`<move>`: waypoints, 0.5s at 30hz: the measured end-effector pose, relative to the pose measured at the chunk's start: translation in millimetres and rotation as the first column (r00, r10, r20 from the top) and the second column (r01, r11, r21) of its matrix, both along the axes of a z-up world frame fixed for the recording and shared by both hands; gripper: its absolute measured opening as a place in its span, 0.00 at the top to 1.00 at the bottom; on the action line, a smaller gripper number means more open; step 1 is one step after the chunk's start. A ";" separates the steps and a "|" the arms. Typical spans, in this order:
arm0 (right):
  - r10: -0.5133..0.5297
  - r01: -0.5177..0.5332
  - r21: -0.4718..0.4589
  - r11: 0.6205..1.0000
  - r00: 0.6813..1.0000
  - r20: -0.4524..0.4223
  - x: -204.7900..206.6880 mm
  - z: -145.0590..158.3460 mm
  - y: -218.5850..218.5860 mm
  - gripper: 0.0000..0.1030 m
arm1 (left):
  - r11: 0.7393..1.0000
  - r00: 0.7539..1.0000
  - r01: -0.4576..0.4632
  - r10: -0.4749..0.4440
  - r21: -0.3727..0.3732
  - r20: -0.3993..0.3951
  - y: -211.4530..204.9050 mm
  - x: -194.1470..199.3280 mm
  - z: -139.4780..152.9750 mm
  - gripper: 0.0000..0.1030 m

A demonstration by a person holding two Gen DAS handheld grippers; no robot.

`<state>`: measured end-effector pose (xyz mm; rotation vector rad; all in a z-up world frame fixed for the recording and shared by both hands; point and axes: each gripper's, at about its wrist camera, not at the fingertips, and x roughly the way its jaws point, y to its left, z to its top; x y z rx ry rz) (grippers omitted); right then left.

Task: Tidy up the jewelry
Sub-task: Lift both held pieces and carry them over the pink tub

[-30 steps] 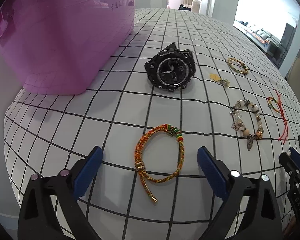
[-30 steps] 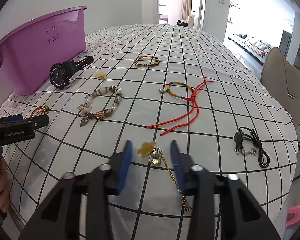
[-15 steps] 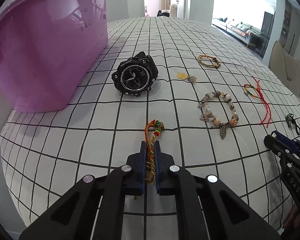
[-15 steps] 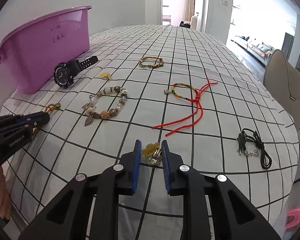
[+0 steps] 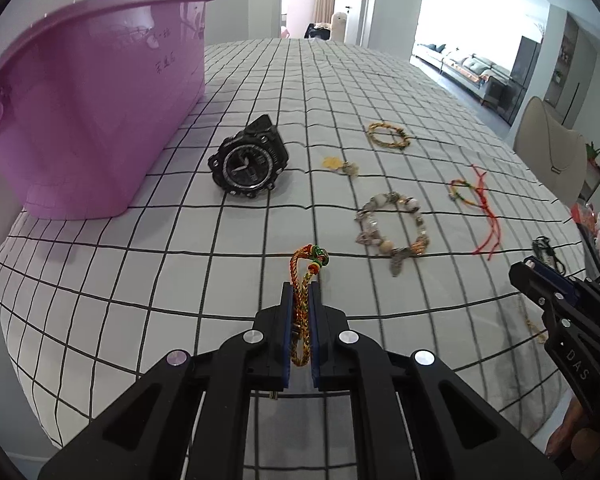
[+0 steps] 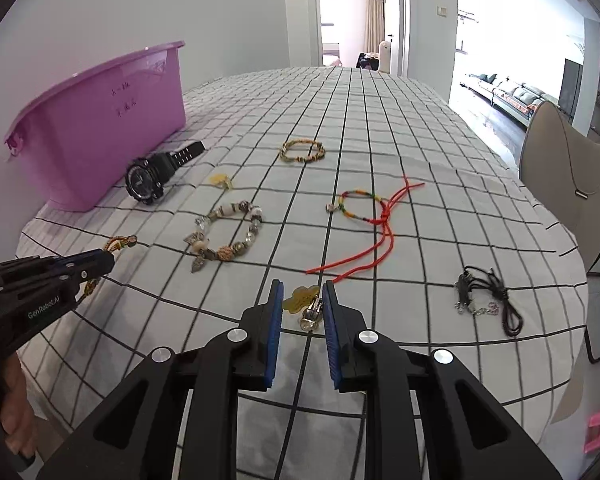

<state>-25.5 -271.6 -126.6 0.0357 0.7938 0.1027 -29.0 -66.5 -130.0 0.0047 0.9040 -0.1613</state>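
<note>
My left gripper (image 5: 300,292) is shut on an orange braided bracelet (image 5: 306,264), lifted a little above the checked cloth; it also shows in the right wrist view (image 6: 100,260). My right gripper (image 6: 301,292) is shut on a yellow flower pendant (image 6: 298,298) with a clear charm and gold chain, and shows at the right edge of the left wrist view (image 5: 528,276). A purple bin (image 5: 92,100) stands at the left. A black watch (image 5: 246,164), a bead bracelet (image 5: 392,224), a red-cord bracelet (image 6: 364,208) and a braided bracelet (image 6: 302,150) lie on the cloth.
A small yellow charm (image 6: 220,180) lies near the watch. A black cord necklace (image 6: 488,296) lies at the right near the table edge. A beige chair (image 6: 572,184) stands beyond the right edge. The table's near edge drops off just below both grippers.
Both grippers went from open to shut: the left closed on the orange bracelet, the right on the yellow pendant. Both have since lifted slightly.
</note>
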 end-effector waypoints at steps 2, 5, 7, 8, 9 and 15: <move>0.001 -0.001 0.009 1.000 1.000 0.005 -3.9 9.8 -4.1 0.81 | 1.000 1.000 0.002 -0.002 -0.004 0.001 -2.9 -3.4 7.0 0.93; 0.003 -0.003 0.018 1.000 1.000 0.009 -9.9 24.1 -8.3 0.81 | 1.000 1.000 0.009 -0.009 -0.016 0.006 -7.0 -9.5 22.3 0.93; 0.007 -0.007 0.036 0.999 1.000 0.004 -14.7 37.5 -12.6 0.81 | 1.000 1.000 0.015 -0.014 -0.015 0.011 -9.7 -14.9 35.1 0.93; 0.008 -0.008 0.039 0.999 1.000 0.004 -16.2 42.2 -13.8 0.81 | 1.000 1.000 0.012 -0.012 -0.014 0.012 -10.3 -18.0 43.6 0.93; 0.010 -0.010 0.045 0.999 1.000 0.007 -18.6 50.6 -15.6 0.81 | 1.000 1.000 0.011 -0.010 -0.013 0.011 -10.1 -19.2 48.3 0.93; 0.040 -0.042 0.057 0.997 0.998 0.041 -24.0 105.8 -17.9 0.81 | 1.000 1.000 -0.016 0.016 -0.008 0.011 -4.8 -33.6 97.0 0.93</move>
